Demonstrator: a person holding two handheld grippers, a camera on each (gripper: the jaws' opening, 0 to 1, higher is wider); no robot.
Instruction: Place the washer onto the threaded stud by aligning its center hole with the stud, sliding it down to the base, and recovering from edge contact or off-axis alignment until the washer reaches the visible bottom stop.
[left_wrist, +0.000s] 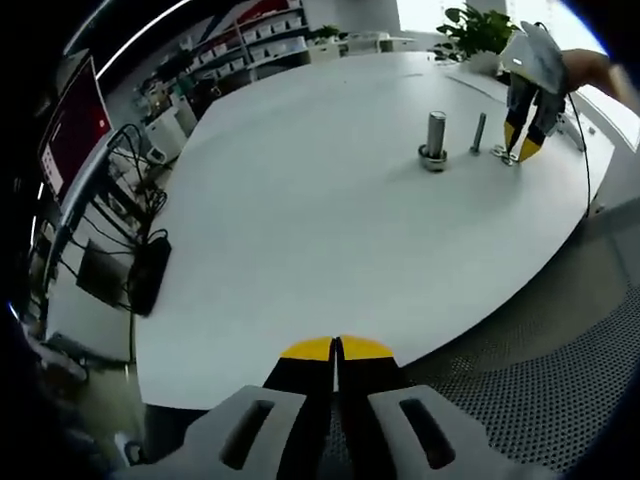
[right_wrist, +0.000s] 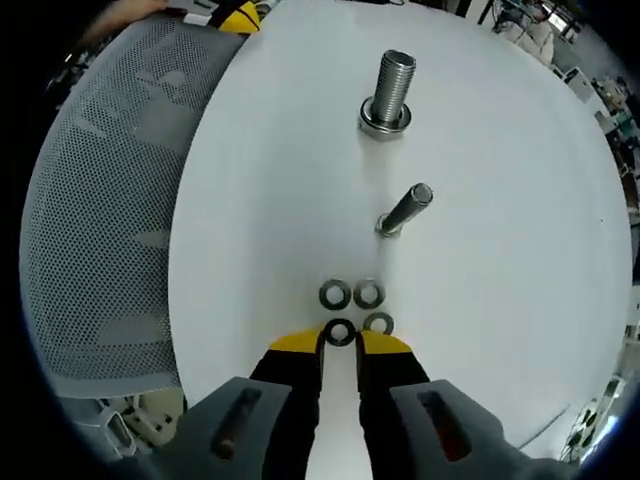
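The right gripper (right_wrist: 340, 343), jaws narrowly parted, straddled the nearest washer (right_wrist: 340, 332) of four flat on the table (right_wrist: 500, 200); the left gripper (left_wrist: 337, 349) was closed, idle. Neighbouring washers (right_wrist: 352, 294) crowded just ahead, risking a double pickup. The slim stud (right_wrist: 405, 210) stood beyond, the thick stud (right_wrist: 390, 90) farther; open tabletop lay either side.

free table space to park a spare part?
Bare: the wide white table between the left claw and the large stud. Crowded: the four washers at the right claw, with the small stud just beyond.
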